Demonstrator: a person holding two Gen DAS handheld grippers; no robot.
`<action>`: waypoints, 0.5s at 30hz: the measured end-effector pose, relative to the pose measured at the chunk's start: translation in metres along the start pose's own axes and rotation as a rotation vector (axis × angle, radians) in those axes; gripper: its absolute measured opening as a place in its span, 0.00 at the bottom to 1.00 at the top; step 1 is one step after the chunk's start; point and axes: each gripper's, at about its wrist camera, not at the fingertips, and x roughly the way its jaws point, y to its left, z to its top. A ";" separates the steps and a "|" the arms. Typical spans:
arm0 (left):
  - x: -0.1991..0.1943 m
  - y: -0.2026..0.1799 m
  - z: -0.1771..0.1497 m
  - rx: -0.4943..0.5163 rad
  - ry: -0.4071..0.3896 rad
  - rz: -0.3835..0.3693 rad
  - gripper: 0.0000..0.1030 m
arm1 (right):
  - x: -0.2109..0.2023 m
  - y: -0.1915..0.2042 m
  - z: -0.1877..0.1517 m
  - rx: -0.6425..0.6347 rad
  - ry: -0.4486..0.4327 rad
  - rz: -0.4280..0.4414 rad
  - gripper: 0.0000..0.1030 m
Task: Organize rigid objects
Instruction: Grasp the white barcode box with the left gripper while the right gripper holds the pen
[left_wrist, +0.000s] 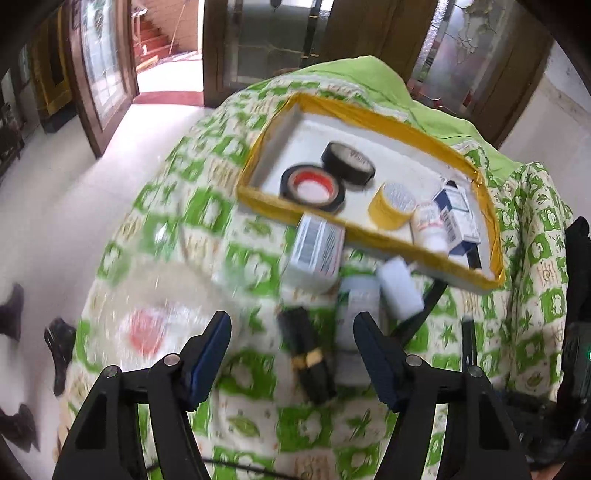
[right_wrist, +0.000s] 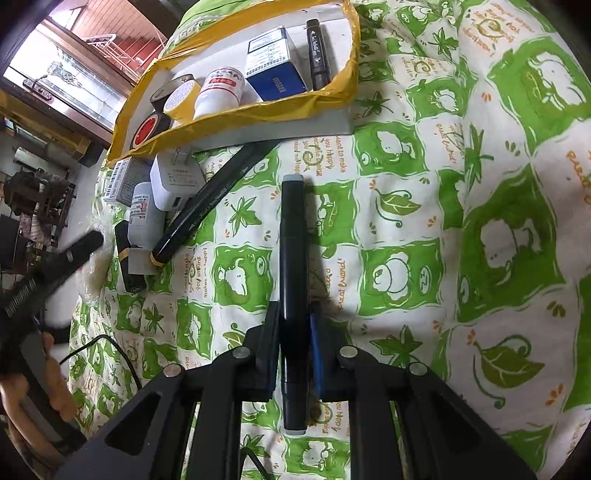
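In my left view, my left tongs (left_wrist: 291, 354) are wide apart and hold nothing. They hang over the green cloth (left_wrist: 207, 206) that covers the table. Below them lie a black bundle (left_wrist: 306, 354), a small bottle (left_wrist: 360, 306) and a white block (left_wrist: 400, 291). A box (left_wrist: 317, 247) leans on the near rim of the tray (left_wrist: 369, 236). Inside the tray I see two black tape rolls (left_wrist: 314, 186), a yellow roll (left_wrist: 393, 203), a white jar (left_wrist: 428, 225) and a blue box (left_wrist: 458, 214). This view is blurry, so I could aim badly and bump the things into a worse pile.

In my right view, my right tongs (right_wrist: 293, 350) are clamped on a dark marker (right_wrist: 291, 295). The marker sticks out far in front of the tongs, over the cloth, and a short end pokes out behind. It points toward the tray (right_wrist: 347, 85), which sits at the far side of the table. Another pen (right_wrist: 317, 55) already lies by the tray's right wall, next to the blue box (right_wrist: 277, 62). A long black pen (right_wrist: 210, 199) lies slanted on the cloth just before the tray, by a white plug (right_wrist: 175, 181).

I think the marker goes in the tray next. Its long tip could hit the yellow rim and twist in my grip. It is round and smooth, so it could slip out. The tray is filling up, so it might knock the jar (right_wrist: 221, 92) over.
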 end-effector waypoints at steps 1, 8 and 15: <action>0.001 -0.004 0.006 0.017 -0.008 0.013 0.70 | 0.004 0.004 0.003 0.001 0.000 0.000 0.14; 0.033 -0.017 0.039 0.079 0.016 0.086 0.64 | 0.009 0.004 0.008 0.003 0.005 0.006 0.14; 0.053 -0.020 0.034 0.117 0.047 0.077 0.34 | 0.017 0.003 0.011 0.008 0.011 0.012 0.14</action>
